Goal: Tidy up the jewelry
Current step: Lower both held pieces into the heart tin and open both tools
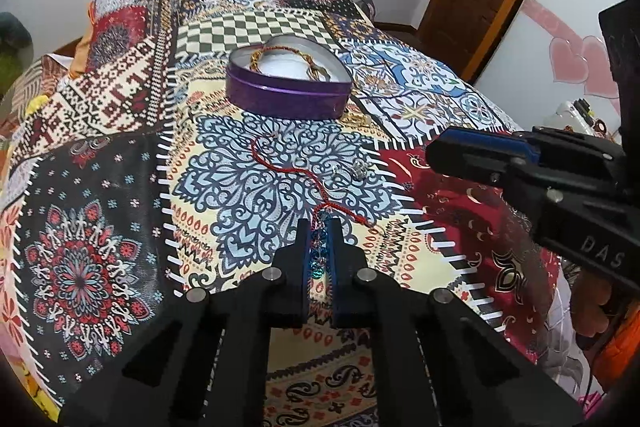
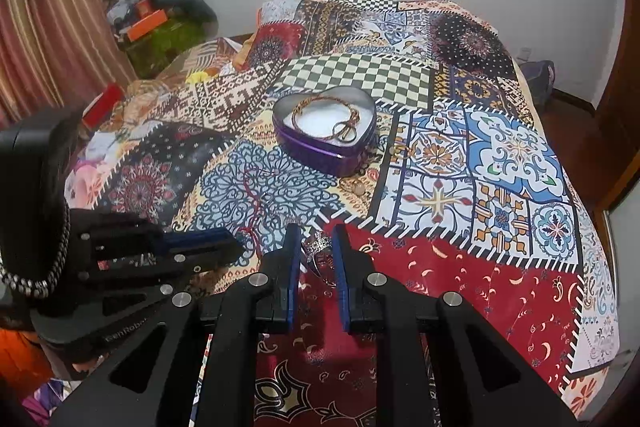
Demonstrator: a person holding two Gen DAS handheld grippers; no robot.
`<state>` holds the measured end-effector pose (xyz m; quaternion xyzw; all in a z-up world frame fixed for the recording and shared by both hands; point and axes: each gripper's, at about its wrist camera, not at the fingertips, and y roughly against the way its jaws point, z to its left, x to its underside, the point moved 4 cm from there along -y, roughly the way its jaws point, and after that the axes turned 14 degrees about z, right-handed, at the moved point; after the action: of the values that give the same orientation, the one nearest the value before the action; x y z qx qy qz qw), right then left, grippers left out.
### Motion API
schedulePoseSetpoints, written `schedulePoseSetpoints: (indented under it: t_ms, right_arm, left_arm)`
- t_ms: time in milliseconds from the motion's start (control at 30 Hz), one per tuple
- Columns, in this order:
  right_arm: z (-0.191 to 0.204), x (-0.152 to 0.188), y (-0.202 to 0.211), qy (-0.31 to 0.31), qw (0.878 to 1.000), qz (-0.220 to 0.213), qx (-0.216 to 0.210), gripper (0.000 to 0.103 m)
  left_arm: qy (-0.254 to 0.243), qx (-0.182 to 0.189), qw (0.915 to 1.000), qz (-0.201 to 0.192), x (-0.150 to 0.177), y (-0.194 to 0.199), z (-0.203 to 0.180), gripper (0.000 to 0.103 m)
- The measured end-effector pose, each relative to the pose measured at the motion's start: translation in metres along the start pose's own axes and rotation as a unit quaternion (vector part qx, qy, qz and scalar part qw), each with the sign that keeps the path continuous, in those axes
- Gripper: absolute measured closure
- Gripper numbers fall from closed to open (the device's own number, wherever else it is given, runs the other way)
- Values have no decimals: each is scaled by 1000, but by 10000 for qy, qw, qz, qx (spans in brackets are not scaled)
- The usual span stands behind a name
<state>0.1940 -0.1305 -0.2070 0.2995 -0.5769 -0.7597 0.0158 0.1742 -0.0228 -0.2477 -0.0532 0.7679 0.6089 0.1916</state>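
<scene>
Two grippers were busy: your left gripper [image 1: 319, 227] pinched the blue sequin piece [image 1: 318, 251], your right gripper [image 2: 316, 233] stood half-open around the silver ring [image 2: 319, 245], and the heart tin [image 2: 325, 131] mid-bed probably came next.

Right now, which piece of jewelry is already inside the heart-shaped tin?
The gold braided chain, coiled inside the purple heart tin. The red cord bracelet and the silver ring lie loose on the bedspread.

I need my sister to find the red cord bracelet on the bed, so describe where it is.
On the patchwork bedspread, find the purple heart-shaped tin. In front of it, the red cord bracelet trails across the blue lace-pattern patch toward the left gripper. It is a thin red string, unlike the silver rings beside it.
</scene>
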Motion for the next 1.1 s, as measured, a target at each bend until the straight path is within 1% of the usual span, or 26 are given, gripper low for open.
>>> schedulePoseSetpoints:
  t_ms: [100, 200, 333, 433, 533, 667, 767, 867, 967, 1100]
  right_arm:
    - [-1, -2, 5, 1, 10000, -66, 3, 89]
    - [-2, -4, 11, 17, 9999, -152, 71, 89]
    - [-4, -10, 18, -16, 9996, -272, 89, 89]
    - [-7, -14, 24, -46, 9993, -363, 89, 89]
    - [-9, -20, 31, -49, 9988, -471, 102, 89]
    - [-12, -31, 41, -77, 9977, -660, 131, 89]
    - [-14, -39, 47, -95, 9967, -794, 146, 89]
    - [-14, -47, 52, -76, 9956, -923, 173, 89]
    - [-13, -54, 56, -35, 9942, -1050, 214, 89]
    - [-13, -63, 56, -14, 9934, -1132, 164, 89]
  left_arm:
    - [41, 0, 10000, -69, -1, 5, 2, 97]
    - [56, -23, 9997, -240, -4, 19, 3, 97]
    - [57, -46, 9985, -550, -11, 43, 4, 97]
    - [27, -130, 9966, -811, -16, 62, 4, 97]
    - [-51, -244, 9934, -1124, -24, 82, 1, 97]
    - [-145, -366, 9889, -1433, -34, 103, -1, 97]
    - [-163, -449, 9860, -1600, -41, 111, -3, 97]
    - [-210, -421, 9836, -1743, -50, 118, -5, 97]
    - [-277, -432, 9818, -1827, -58, 121, -7, 97]
    - [-333, -482, 9788, -1964, -72, 122, -9, 97]
